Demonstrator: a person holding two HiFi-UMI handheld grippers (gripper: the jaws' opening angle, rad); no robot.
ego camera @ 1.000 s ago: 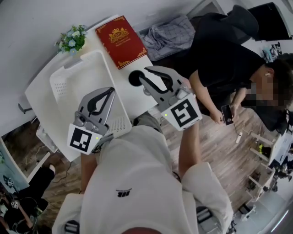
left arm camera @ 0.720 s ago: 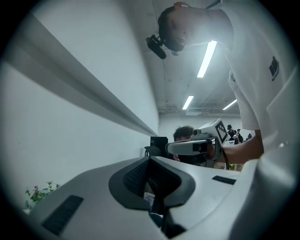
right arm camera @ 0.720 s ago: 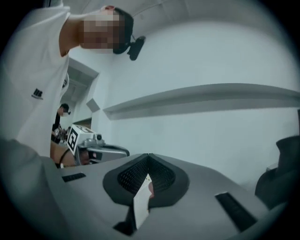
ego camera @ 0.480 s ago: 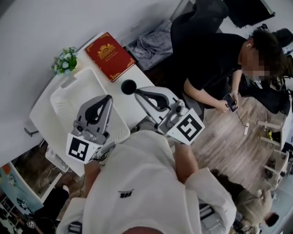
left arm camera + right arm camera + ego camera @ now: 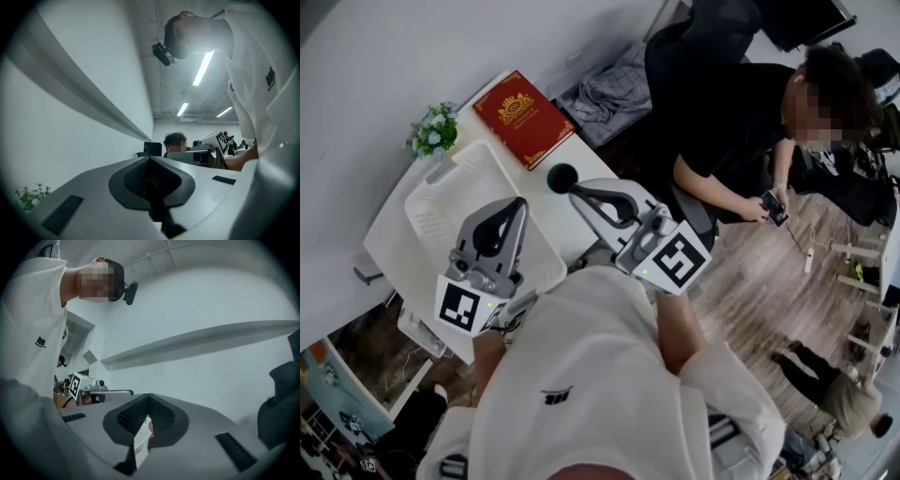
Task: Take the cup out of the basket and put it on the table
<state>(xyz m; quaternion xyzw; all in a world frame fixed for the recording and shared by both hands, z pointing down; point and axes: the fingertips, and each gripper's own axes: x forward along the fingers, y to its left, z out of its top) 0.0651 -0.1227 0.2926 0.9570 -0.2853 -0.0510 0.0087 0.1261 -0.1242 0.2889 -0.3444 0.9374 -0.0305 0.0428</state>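
Observation:
The black cup (image 5: 562, 176) stands on the white table (image 5: 572, 225), between the red book (image 5: 523, 117) and my right gripper (image 5: 575, 190). That gripper's tip lies just beside the cup, its jaws shut with no cup between them. In the right gripper view the right gripper (image 5: 148, 397) points up at a wall, and only a white label strip (image 5: 141, 444) shows inside the jaws. The white basket (image 5: 441, 202) sits at the table's left and looks empty. My left gripper (image 5: 522, 201) hovers over the basket's near side, shut and holding nothing; in its own view the left gripper (image 5: 150, 159) faces the ceiling.
A small pot of flowers (image 5: 433, 129) stands at the table's far corner. A person in black (image 5: 741, 122) sits right of the table, holding a phone (image 5: 772, 208). Folded grey cloth (image 5: 609, 89) lies beyond the book. Wooden floor lies to the right.
The right gripper's jaws have closed together and its tip has drawn slightly back from the cup, which stays on the table. The head view has shifted. The left gripper has barely moved.

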